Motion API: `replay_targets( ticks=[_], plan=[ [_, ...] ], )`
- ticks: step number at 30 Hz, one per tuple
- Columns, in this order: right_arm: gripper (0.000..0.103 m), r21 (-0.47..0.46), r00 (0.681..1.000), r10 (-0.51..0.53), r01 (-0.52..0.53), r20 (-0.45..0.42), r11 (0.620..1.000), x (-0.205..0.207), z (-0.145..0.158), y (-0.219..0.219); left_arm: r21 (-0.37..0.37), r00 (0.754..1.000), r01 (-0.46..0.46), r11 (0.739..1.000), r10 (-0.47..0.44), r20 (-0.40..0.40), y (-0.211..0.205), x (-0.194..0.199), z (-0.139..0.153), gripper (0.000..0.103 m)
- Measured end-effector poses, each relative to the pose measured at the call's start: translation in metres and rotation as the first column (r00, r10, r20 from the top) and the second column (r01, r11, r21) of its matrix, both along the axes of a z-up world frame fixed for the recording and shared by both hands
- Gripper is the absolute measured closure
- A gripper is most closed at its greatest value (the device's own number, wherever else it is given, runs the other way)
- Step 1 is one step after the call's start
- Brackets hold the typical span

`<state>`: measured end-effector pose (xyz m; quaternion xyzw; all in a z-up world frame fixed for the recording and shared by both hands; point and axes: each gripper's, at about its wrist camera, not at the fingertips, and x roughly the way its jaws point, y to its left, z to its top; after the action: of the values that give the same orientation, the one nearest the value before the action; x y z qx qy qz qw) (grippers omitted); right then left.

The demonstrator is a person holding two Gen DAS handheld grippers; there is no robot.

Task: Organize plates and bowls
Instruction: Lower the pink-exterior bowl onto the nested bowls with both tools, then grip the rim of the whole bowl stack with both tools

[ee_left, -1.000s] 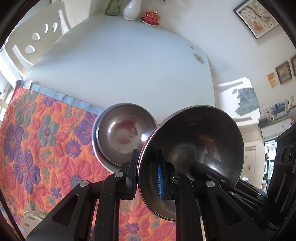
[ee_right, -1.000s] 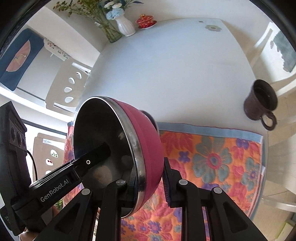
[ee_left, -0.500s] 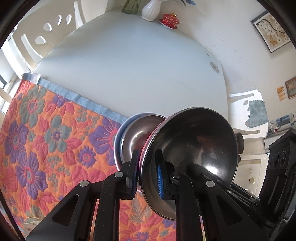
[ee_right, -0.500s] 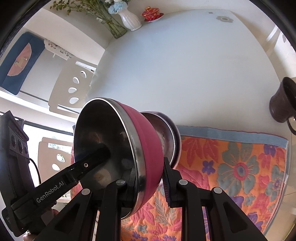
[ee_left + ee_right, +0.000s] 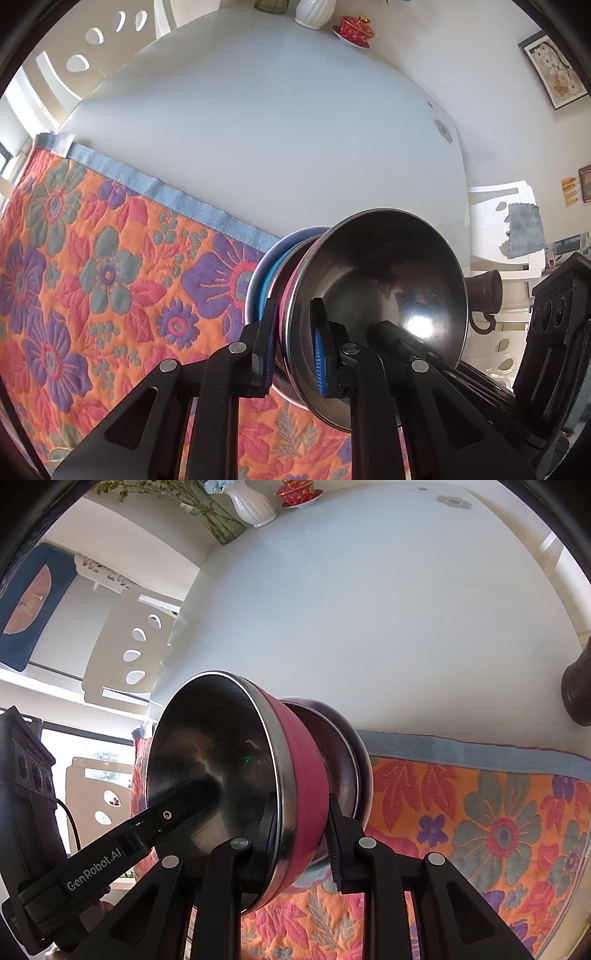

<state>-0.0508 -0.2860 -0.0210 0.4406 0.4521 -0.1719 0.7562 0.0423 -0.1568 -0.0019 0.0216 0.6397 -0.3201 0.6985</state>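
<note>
A pink bowl with a steel inside is tilted on its side, held by both grippers at opposite rims. My left gripper is shut on its rim, one pad inside and one on the pink wall. My right gripper is shut on the same pink bowl across from it. The left gripper's finger shows inside the bowl in the right wrist view. Right behind the pink bowl, a blue-walled steel bowl rests on the floral mat. The pink bowl's base points into this steel bowl; contact is hidden.
A brown mug stands on the white table to the right of the mat. A white vase, a glass vase with flowers and a red lidded cup sit at the far edge. White chairs surround the table.
Both grippers have come down and forward with the pink bowl. The blue-walled bowl on the mat was apart from it before and now lies directly behind its base.
</note>
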Motion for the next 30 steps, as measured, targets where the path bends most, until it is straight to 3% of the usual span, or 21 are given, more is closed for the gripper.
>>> replay_targets(
  ticks=[7, 14, 17, 21, 30],
  plan=[
    [0.079, -0.023, 0.999, 0.001, -0.002, -0.044, 1.0, 0.01, -0.007, -0.003, 0.005, 1.0, 0.011, 1.0, -0.011, -0.005, -0.007, 0.0, -0.008, 0.089],
    [0.075, -0.001, 1.0, -0.003, 0.003, -0.02, 1.0, 0.003, -0.007, -0.006, 0.008, 1.0, 0.008, 1.0, -0.008, 0.009, -0.008, -0.002, -0.009, 0.089],
    [0.069, 0.013, 1.0, -0.003, 0.003, -0.011, 1.0, -0.001, -0.005, -0.006, 0.002, 1.0, 0.002, 1.0, -0.002, 0.013, -0.006, -0.001, -0.007, 0.089],
    [0.054, 0.001, 1.0, -0.01, 0.01, -0.005, 1.0, -0.006, 0.003, -0.004, 0.001, 1.0, 0.009, 1.0, -0.009, 0.027, -0.004, -0.002, -0.005, 0.088],
    [0.053, 0.038, 0.999, -0.046, 0.046, -0.004, 0.998, -0.019, -0.003, -0.011, 0.018, 1.0, -0.012, 1.0, 0.012, 0.006, 0.006, 0.001, -0.005, 0.082]
  ],
)
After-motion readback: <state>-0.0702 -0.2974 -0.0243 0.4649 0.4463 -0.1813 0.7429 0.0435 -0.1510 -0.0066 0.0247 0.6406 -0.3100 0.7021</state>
